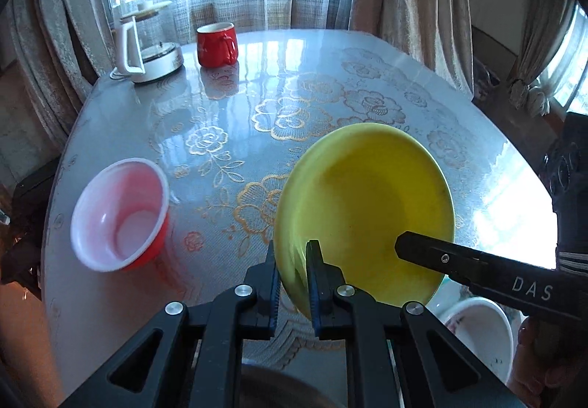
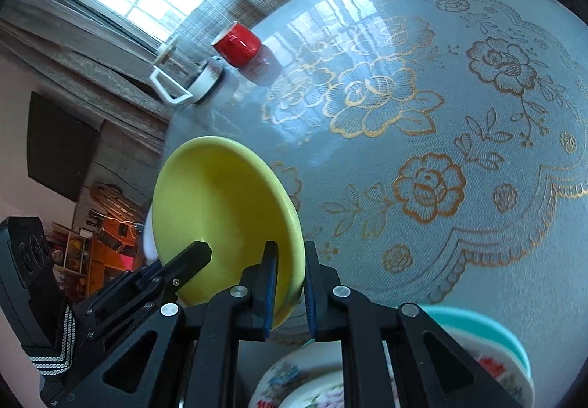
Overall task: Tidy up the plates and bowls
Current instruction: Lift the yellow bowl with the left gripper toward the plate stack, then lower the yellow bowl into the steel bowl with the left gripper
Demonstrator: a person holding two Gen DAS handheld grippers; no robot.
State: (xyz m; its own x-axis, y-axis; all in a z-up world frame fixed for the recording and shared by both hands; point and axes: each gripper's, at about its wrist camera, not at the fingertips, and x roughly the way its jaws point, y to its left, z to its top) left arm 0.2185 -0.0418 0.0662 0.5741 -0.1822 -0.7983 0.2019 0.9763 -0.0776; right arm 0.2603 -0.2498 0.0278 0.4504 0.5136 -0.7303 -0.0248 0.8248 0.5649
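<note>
A yellow plate point(image 1: 364, 202) is held tilted above the table, and it also shows in the right wrist view point(image 2: 220, 209). My left gripper point(image 1: 294, 268) is shut on its near-left rim. My right gripper point(image 2: 288, 279) is shut on the opposite rim; its finger point(image 1: 459, 261) reaches in from the right in the left wrist view. A red bowl with a white inside point(image 1: 117, 213) stands on the table at the left. A white floral plate point(image 2: 294, 382) and a teal-rimmed bowl point(image 2: 492, 338) lie below my right gripper.
A red mug point(image 1: 216, 44) and a glass kettle on a white base point(image 1: 147, 48) stand at the table's far left edge. The round table point(image 1: 367, 85) has a glossy floral cover. A white bowl point(image 1: 481, 331) sits at the near right. Curtains hang behind.
</note>
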